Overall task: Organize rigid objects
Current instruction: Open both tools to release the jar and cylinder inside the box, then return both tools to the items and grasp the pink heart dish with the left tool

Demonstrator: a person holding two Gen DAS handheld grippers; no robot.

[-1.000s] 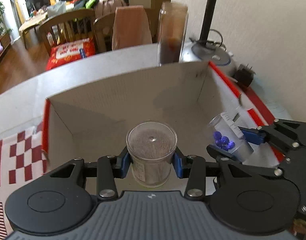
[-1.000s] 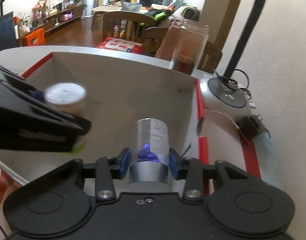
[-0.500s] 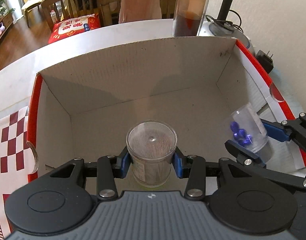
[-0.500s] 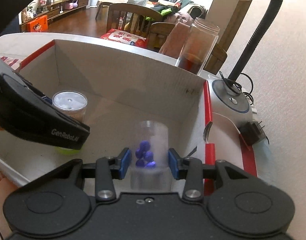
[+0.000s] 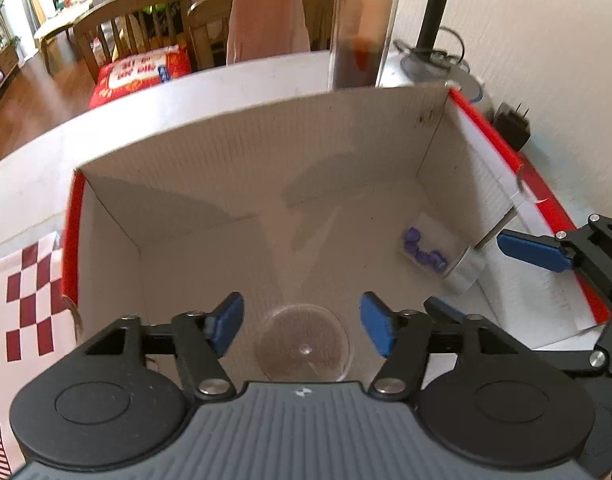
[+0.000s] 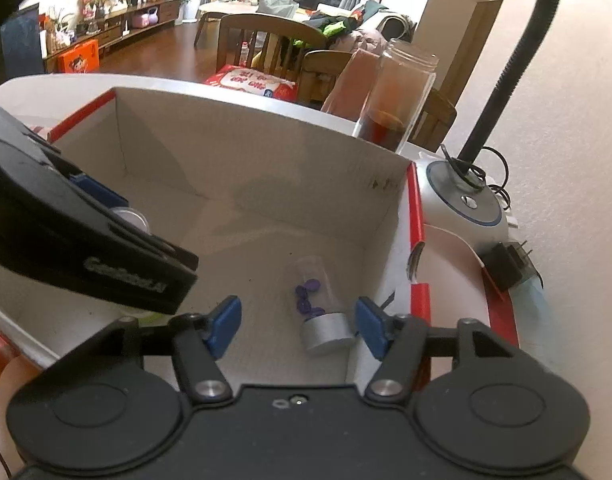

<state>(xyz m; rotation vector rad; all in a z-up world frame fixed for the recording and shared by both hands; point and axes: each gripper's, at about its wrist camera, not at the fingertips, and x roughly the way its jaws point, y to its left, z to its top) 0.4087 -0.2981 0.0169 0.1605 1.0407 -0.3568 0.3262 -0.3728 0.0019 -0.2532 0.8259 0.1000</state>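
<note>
we see a clear round-lidded jar (image 5: 302,349) standing upright on the floor of the cardboard box (image 5: 210,168), between the left jaws and clear of both pads; a clear vial (image 6: 319,308) with purple beads and a silver cap lies on its side between the right jaws, touching neither pad, near the box's right wall

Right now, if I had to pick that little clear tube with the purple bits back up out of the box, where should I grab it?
Grip the tube across its clear barrel, just above the grey cap, coming straight down. It lies on its side on the floor of the box, close to the right wall, so a sideways approach looks blocked.
</note>
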